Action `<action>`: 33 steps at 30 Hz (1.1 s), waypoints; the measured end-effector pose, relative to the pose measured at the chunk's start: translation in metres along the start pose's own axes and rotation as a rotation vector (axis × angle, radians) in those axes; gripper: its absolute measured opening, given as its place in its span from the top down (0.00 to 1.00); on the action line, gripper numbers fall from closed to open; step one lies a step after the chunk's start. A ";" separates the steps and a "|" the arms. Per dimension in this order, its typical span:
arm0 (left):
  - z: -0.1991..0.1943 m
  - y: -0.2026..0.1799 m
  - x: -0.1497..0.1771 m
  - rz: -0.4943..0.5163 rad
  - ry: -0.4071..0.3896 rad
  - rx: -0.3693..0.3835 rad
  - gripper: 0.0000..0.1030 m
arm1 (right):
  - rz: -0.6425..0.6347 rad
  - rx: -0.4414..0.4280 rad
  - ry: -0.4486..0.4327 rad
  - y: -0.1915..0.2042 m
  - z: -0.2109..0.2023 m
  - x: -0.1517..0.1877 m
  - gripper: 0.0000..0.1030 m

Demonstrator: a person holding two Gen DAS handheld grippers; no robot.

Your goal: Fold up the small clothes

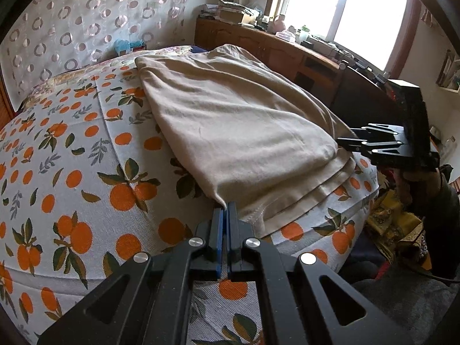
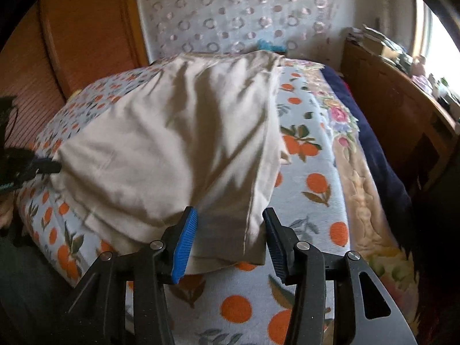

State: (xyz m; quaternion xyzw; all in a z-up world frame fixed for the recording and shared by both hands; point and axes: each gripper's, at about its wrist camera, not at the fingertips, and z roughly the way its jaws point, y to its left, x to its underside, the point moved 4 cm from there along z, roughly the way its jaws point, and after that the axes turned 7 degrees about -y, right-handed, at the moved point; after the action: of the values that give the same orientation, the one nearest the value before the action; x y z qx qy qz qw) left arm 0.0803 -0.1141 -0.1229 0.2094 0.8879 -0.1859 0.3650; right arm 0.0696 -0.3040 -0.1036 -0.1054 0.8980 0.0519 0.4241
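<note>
A beige garment [image 1: 230, 120] lies partly folded on the bed with the orange-print cover [image 1: 72, 172]. My left gripper [image 1: 226, 211] is shut on the garment's near corner at the bed's front. My right gripper [image 2: 230, 224] is open, its blue-padded fingers [image 2: 185, 244] on either side of the garment's other lower corner [image 2: 227, 230]. The right gripper also shows in the left wrist view [image 1: 345, 141] at the garment's right edge. The left gripper shows in the right wrist view [image 2: 49, 166] at the garment's left edge.
A wooden cabinet [image 1: 258, 43] with clutter runs along the far side under a bright window [image 1: 345, 5]. A patterned curtain [image 1: 86, 14] hangs behind the bed. A floral blanket [image 2: 359, 172] and a dark blue cloth [image 2: 379, 158] lie at the bed's right side.
</note>
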 end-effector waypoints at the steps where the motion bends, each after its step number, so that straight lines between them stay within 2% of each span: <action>1: 0.001 0.000 0.000 -0.003 0.001 0.001 0.99 | -0.001 -0.009 0.002 0.000 -0.001 0.000 0.63; 2: 0.001 0.001 0.001 -0.005 0.002 0.003 0.99 | -0.003 -0.021 0.004 0.001 -0.002 0.000 0.67; 3: 0.001 0.000 0.001 -0.006 0.002 0.005 0.99 | -0.007 -0.039 0.005 0.003 -0.002 -0.001 0.78; 4: 0.001 0.001 0.001 -0.008 0.000 0.009 0.99 | -0.007 -0.057 0.009 0.004 -0.003 0.000 0.84; 7: -0.005 -0.001 -0.002 -0.013 -0.037 0.043 0.99 | -0.008 -0.074 0.000 0.004 -0.004 -0.001 0.90; 11: -0.028 -0.003 -0.021 -0.001 -0.133 0.051 0.99 | 0.045 -0.086 -0.110 -0.003 -0.021 -0.009 0.91; 14: -0.039 0.002 -0.045 -0.001 -0.192 0.036 0.99 | 0.101 -0.113 -0.205 -0.015 -0.040 -0.029 0.91; 19: -0.046 0.017 -0.083 -0.008 -0.257 0.023 0.99 | 0.097 -0.113 -0.290 -0.020 -0.052 -0.059 0.91; 25: -0.034 0.038 -0.121 -0.018 -0.289 -0.006 0.99 | 0.101 -0.113 -0.347 -0.034 -0.045 -0.092 0.91; 33: -0.010 0.058 -0.147 -0.025 -0.279 -0.048 0.99 | 0.089 -0.109 -0.357 -0.032 -0.001 -0.111 0.91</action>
State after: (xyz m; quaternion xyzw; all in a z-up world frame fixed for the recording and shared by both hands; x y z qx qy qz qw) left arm 0.1987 -0.0945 -0.0198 0.1617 0.8351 -0.1965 0.4876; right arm 0.1449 -0.3187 -0.0176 -0.0776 0.8080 0.1373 0.5677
